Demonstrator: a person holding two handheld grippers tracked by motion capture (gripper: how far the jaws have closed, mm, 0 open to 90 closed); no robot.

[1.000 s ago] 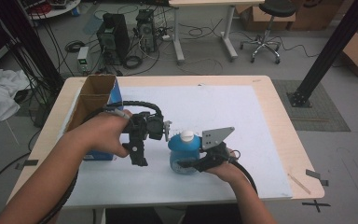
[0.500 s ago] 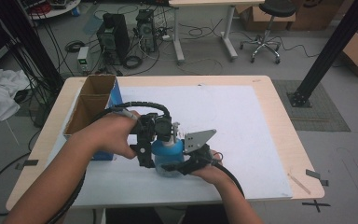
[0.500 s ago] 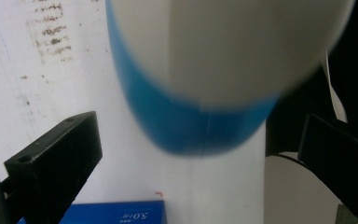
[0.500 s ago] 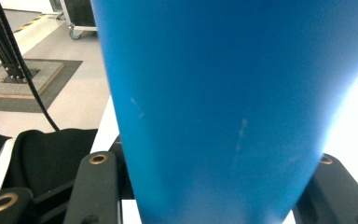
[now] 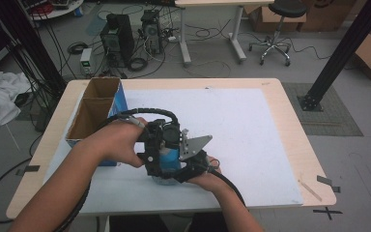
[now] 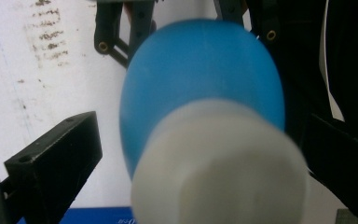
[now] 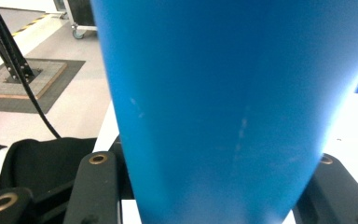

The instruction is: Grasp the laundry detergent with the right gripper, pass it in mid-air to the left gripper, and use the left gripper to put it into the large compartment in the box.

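Observation:
A blue bottle with a white cap stands upright near the table's front edge. My right gripper is shut on the bottle's body, and in the right gripper view the blue wall rises between my two black jaws. My left gripper hangs directly over the bottle, pointing down. In the left gripper view its jaws stand either side of the cap, and the left fingertip is clear of it, so this gripper is open. The bottle's lower part is hidden behind both grippers in the high view.
An open cardboard box with a blue side stands at the table's left, just beyond my left hand. A white mat covers the tabletop to the right. Computers, cables and a stool are on the floor behind the table.
My right hand has carried the bottle leftwards across the mat until it sits under the left gripper. The left hand has hardly moved.

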